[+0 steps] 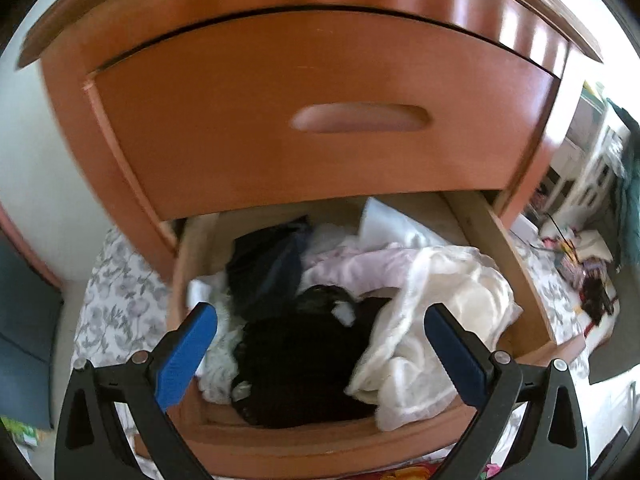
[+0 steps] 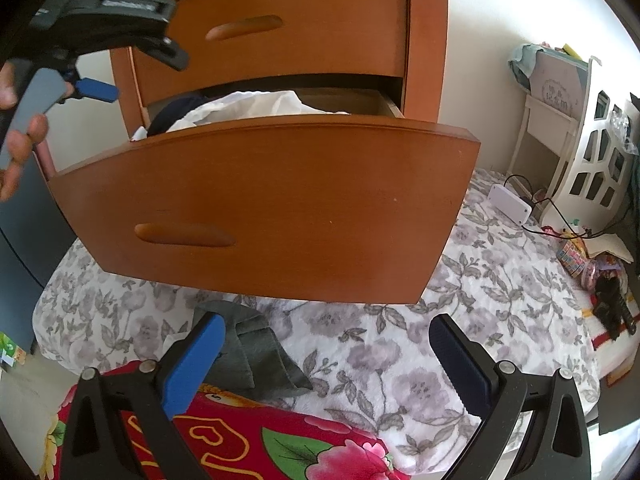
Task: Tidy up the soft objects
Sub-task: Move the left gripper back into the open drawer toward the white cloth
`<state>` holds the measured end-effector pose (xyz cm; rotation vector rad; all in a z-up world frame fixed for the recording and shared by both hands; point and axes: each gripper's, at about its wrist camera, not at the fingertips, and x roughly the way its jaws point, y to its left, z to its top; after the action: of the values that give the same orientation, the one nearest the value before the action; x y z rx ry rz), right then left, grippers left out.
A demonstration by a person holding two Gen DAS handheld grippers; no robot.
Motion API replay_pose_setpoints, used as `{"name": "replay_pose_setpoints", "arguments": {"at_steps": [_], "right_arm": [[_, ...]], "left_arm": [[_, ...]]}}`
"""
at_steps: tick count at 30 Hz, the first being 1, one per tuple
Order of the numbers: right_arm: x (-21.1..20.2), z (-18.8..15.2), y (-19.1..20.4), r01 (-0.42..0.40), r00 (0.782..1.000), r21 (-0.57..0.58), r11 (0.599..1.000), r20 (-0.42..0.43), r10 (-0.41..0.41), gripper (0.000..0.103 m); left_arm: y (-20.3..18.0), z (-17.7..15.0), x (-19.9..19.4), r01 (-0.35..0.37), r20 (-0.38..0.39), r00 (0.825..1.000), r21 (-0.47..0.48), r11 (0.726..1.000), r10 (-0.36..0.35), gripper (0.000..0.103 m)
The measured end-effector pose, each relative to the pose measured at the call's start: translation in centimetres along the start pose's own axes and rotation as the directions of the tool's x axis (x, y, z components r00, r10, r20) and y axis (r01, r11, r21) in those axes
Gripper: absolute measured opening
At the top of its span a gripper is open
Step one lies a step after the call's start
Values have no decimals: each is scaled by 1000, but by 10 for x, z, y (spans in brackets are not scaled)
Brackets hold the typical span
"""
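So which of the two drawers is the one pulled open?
The lower drawer, pulled well out with clothes heaped inside. The upper drawer sits shut, flush in the dresser.

The left gripper (image 1: 320, 332) points forward and down with its two blue-padded fingers (image 1: 188, 356) spread wide apart and nothing between them. The right gripper (image 2: 326, 356) sits lower and is likewise spread wide, gripping nothing. In the right wrist view the left gripper appears again at the upper left, side-on, with the person's hand (image 2: 18, 128) wrapped around its grey handle, fingertips curled over the front edge.
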<state>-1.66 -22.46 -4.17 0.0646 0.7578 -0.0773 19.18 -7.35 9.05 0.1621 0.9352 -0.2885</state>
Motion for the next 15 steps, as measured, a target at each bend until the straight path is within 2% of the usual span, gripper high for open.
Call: {"name": "replay_pose_setpoints", "arguments": {"at_steps": [6, 11, 15], "right_arm": [[1, 0, 0, -2, 1000, 3, 1000, -3, 2, 103], [0, -1, 0, -2, 1000, 2, 1000, -4, 2, 103], [0, -1, 0, -4, 1000, 3, 1000, -4, 4, 103]], "left_arm": [[-16, 3, 12, 13, -42, 999, 44, 999, -12, 103], [-19, 7, 15, 69, -17, 997, -2, 998, -69, 103], [-33, 9, 23, 24, -57, 998, 51, 998, -21, 103]]}}
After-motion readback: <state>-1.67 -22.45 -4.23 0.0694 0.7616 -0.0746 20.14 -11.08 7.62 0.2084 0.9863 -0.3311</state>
